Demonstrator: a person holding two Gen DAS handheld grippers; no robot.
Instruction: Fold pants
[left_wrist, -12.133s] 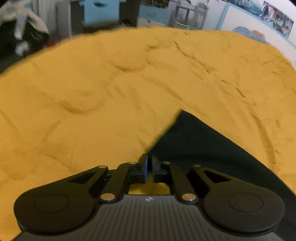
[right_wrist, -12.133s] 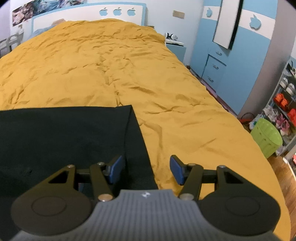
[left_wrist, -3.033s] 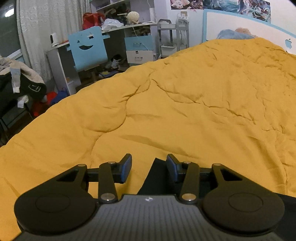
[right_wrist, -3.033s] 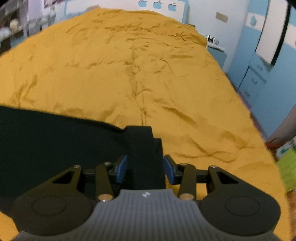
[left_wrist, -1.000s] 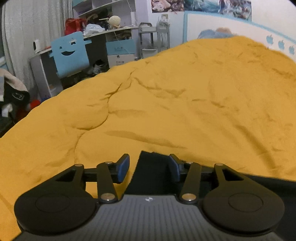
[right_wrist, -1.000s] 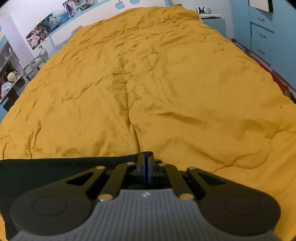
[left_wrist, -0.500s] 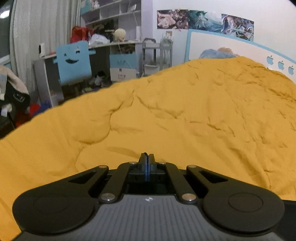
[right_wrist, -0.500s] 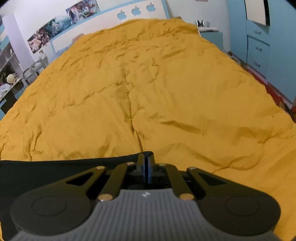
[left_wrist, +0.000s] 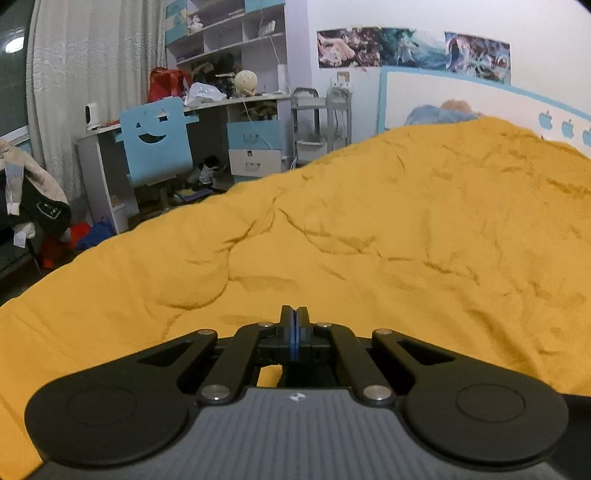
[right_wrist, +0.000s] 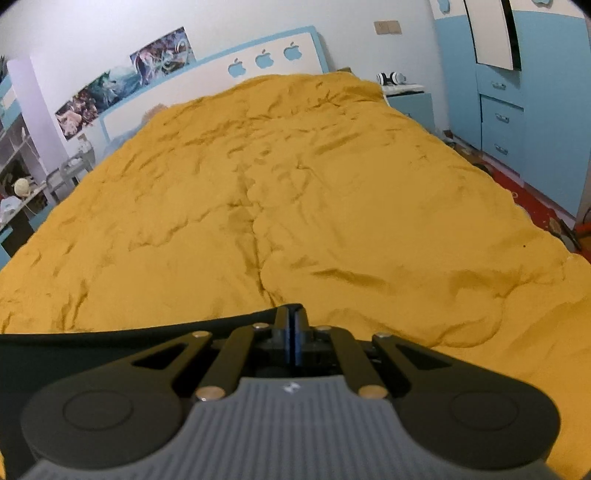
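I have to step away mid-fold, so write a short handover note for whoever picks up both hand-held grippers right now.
Left hand-held gripper: jaws shut; black cloth shows just beneath it, so it probably pinches the pants, though the grip itself is hidden.
Right hand-held gripper: jaws shut on the edge of the black pants, which stretch away to its left.
The pants lie near the foot of the bed, over the yellow duvet.
Done: both ends look gripped.
Left: carry the held edge over to make the fold, release, smooth flat.
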